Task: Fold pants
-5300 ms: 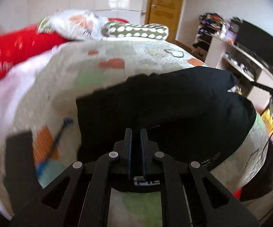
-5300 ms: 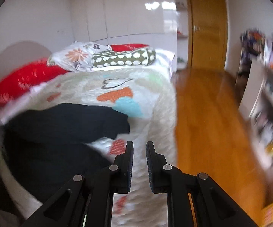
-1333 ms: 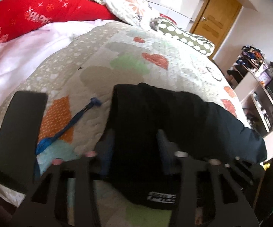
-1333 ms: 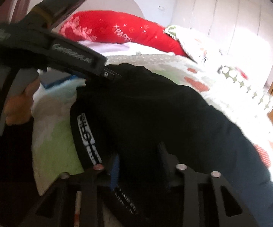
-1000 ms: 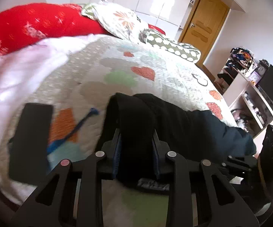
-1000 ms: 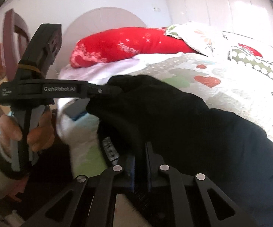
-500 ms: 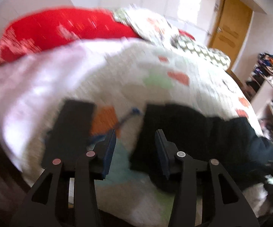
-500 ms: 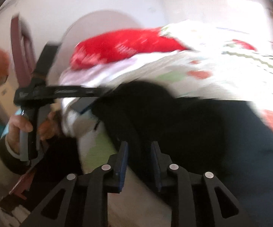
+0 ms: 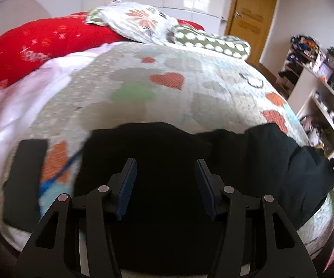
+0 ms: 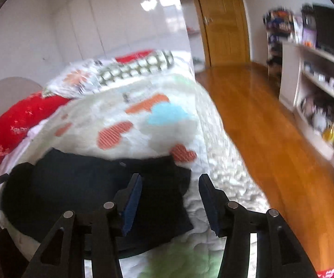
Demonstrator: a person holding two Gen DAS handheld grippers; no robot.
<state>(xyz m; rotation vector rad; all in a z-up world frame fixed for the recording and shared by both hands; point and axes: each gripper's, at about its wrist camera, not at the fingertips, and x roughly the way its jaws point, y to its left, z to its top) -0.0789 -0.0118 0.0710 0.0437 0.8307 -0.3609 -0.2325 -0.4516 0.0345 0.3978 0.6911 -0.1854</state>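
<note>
I see both jaws spread wide and empty — left hand-held gripper (image 9: 164, 185), right hand-held gripper (image 10: 170, 202) — above the pants (image 9: 248, 162), seemingly folded, on the bed (image 9: 167, 92).

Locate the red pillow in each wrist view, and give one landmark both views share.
Left wrist: the red pillow lies upper left, at the head of the bed, behind the pants.
Right wrist: the red pillow is at the left edge, mid-height, smaller.
Shared landmark: the wooden door, top right in the left view, top centre in the right.
</note>
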